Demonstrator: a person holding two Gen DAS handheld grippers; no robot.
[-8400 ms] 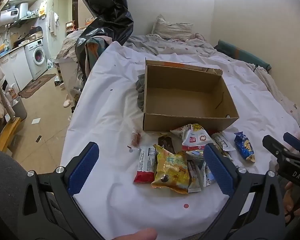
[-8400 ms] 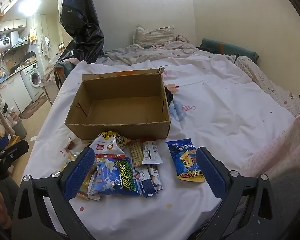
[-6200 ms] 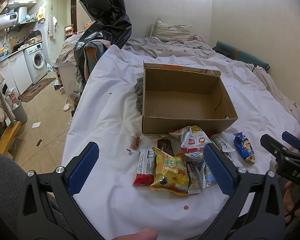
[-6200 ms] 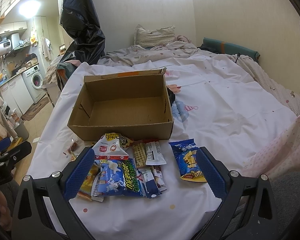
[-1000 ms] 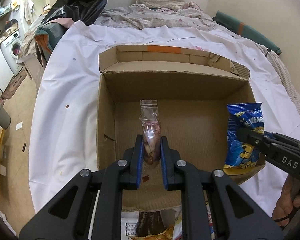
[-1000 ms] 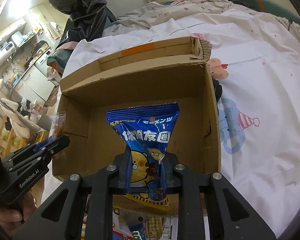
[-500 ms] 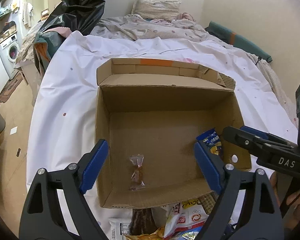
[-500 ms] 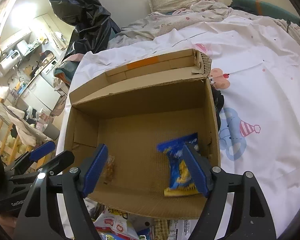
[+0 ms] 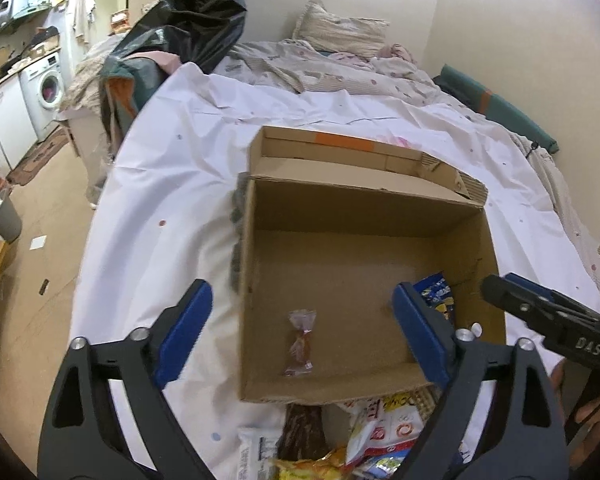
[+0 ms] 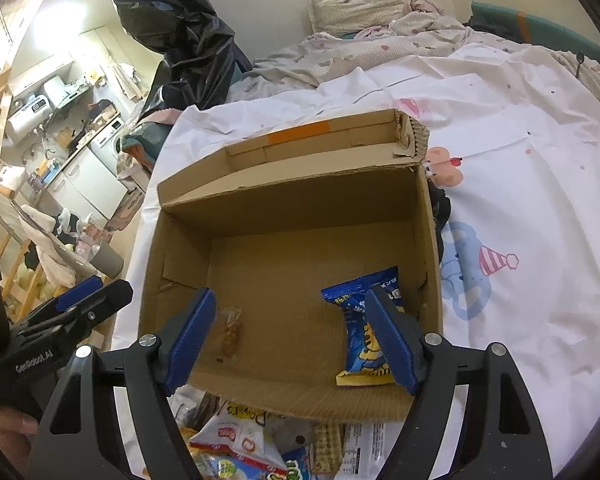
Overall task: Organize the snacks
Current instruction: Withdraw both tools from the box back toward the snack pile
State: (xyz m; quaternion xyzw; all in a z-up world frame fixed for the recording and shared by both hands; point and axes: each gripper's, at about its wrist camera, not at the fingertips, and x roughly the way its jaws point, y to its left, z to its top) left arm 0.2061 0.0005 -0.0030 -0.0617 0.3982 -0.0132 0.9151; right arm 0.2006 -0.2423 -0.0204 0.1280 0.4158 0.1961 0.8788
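An open cardboard box point(image 9: 364, 200) stands on the white bed sheet; it also shows in the right wrist view point(image 10: 292, 184). A small clear-wrapped brown snack point(image 9: 299, 343) lies on the box floor at front left, also in the right wrist view point(image 10: 231, 332). A blue snack bag point(image 10: 364, 328) lies at front right; its top shows in the left wrist view point(image 9: 436, 292). My left gripper point(image 9: 300, 332) is open and empty above the box front. My right gripper point(image 10: 290, 336) is open and empty above the box. Several loose snack packets point(image 10: 240, 444) lie before the box, also in the left wrist view point(image 9: 360, 436).
A black plastic bag point(image 9: 196, 12) and clothes pile stand left of the bed. Pillow and rumpled bedding point(image 9: 340, 52) lie behind the box. The bed's left edge drops to a floor with a washing machine point(image 9: 46, 92) and a bin point(image 9: 4, 220).
Both grippers have opened and let go: the clear-wrapped snack and the blue bag now lie on the box floor. Both grippers have drawn back and up a little.
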